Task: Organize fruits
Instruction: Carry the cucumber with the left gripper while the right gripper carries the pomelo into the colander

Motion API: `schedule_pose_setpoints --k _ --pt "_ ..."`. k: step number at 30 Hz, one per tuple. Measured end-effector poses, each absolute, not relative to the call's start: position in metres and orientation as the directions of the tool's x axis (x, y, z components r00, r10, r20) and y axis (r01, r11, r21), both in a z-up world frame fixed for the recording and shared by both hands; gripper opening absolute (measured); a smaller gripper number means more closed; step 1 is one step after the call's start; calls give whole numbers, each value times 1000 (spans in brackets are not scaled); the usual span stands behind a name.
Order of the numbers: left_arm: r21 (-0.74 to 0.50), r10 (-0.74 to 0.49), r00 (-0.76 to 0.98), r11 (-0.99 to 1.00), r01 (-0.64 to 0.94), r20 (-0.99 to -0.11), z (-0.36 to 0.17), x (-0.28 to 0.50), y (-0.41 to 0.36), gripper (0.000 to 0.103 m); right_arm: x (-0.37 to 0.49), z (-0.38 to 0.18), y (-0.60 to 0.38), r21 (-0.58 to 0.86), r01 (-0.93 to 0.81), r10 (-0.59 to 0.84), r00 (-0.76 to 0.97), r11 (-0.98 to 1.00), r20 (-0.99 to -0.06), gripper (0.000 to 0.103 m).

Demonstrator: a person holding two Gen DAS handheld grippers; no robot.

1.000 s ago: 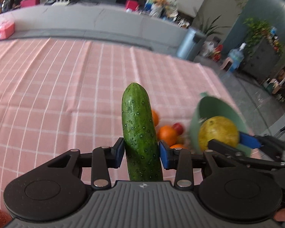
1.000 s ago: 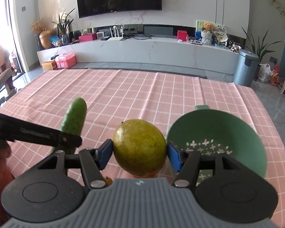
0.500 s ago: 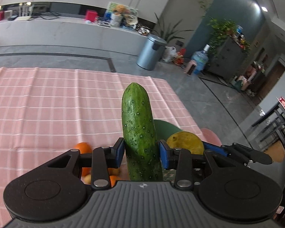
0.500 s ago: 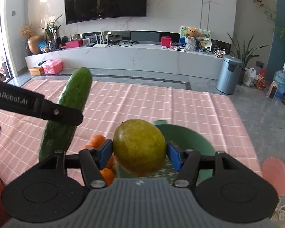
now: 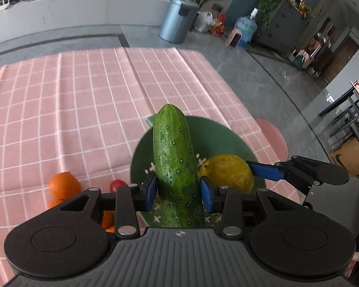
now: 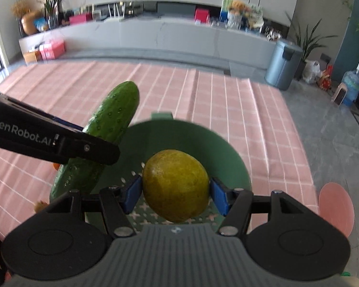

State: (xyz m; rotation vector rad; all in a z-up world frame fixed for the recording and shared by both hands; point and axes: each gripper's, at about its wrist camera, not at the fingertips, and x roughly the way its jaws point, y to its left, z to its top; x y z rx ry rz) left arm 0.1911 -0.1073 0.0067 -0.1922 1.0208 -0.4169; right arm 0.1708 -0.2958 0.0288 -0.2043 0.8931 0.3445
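Note:
My left gripper (image 5: 177, 191) is shut on a green cucumber (image 5: 174, 162), held upright above the green colander bowl (image 5: 217, 136). My right gripper (image 6: 176, 193) is shut on a yellow-green lemon (image 6: 176, 185), held over the same bowl (image 6: 203, 141). The lemon (image 5: 227, 173) and the right gripper's blue finger (image 5: 263, 169) show in the left wrist view, just right of the cucumber. The cucumber (image 6: 112, 117) and the left gripper's black arm (image 6: 47, 141) show at the left of the right wrist view.
Oranges (image 5: 64, 186) and a small red fruit (image 5: 117, 184) lie on the pink checked tablecloth (image 5: 71, 110) left of the bowl. The table's right edge and a pink stool (image 6: 336, 206) are close to the bowl. A grey bin (image 6: 283, 64) stands beyond the table.
Both grippers have moved right and tipped down, so that the cucumber and the lemon now hang over the green bowl. Both still hold their fruit.

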Motion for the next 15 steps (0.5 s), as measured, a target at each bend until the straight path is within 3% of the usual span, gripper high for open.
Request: schedule_pose_setpoints --k 15 --pt "-290 -373 344 919 268 -862 -32 213 -130 42 202 -16 -291 -57 -436 181 484 898 -856 59"
